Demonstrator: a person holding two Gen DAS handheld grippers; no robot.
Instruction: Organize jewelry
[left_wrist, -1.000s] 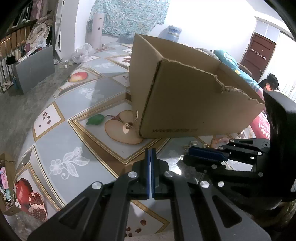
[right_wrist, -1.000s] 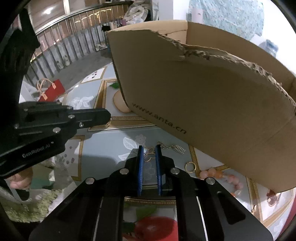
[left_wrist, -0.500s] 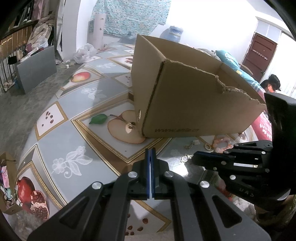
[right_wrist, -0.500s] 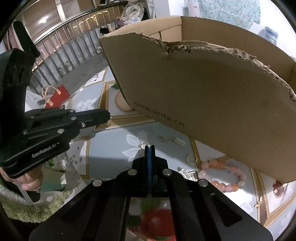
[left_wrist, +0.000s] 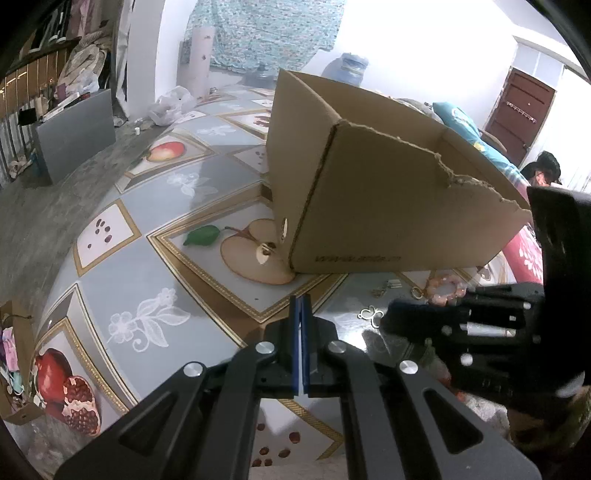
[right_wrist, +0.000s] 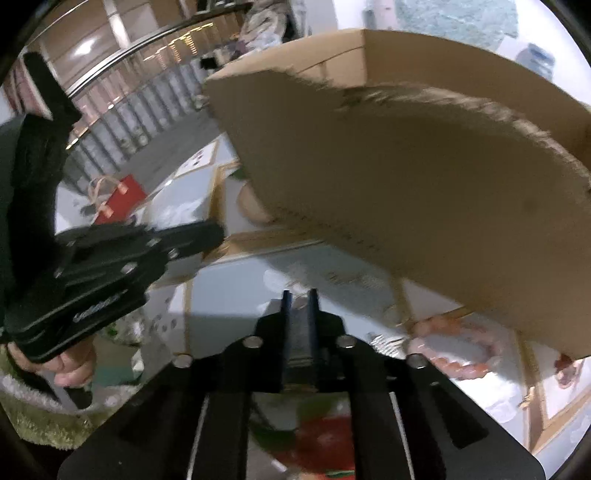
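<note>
Box (left_wrist: 388, 206) was my landmark: open-topped cardboard with a torn front rim, standing on the fruit-patterned tablecloth (left_wrist: 122, 280), its near corner over a printed half apple. Jewelry lay on the cloth just in front of the box's long printed wall. I saw a pink bead bracelet (left_wrist: 445, 287) nearest that wall, a small gold ring (left_wrist: 417, 292) beside it, a silvery chain piece (left_wrist: 391, 283) close under the wall, and a gold looped earring (left_wrist: 370, 316) further out from the box toward my grippers. In the right wrist view the frame was blurred, and I could make out only the bracelet (right_wrist: 456, 347) under the box's (right_wrist: 406, 206) lower edge.

My left gripper (left_wrist: 300, 306) was closed, its blue pads pressed together with nothing between them, poised in front of the box's near corner. My right gripper (right_wrist: 298, 295) had just been opening; its jaws stood a little apart and I saw nothing held between them. It pointed down at the cloth in front of the box wall. A hand (right_wrist: 70, 365) in a fuzzy green sleeve (right_wrist: 33, 413) held the left gripper's handle, well out from the box.
</note>
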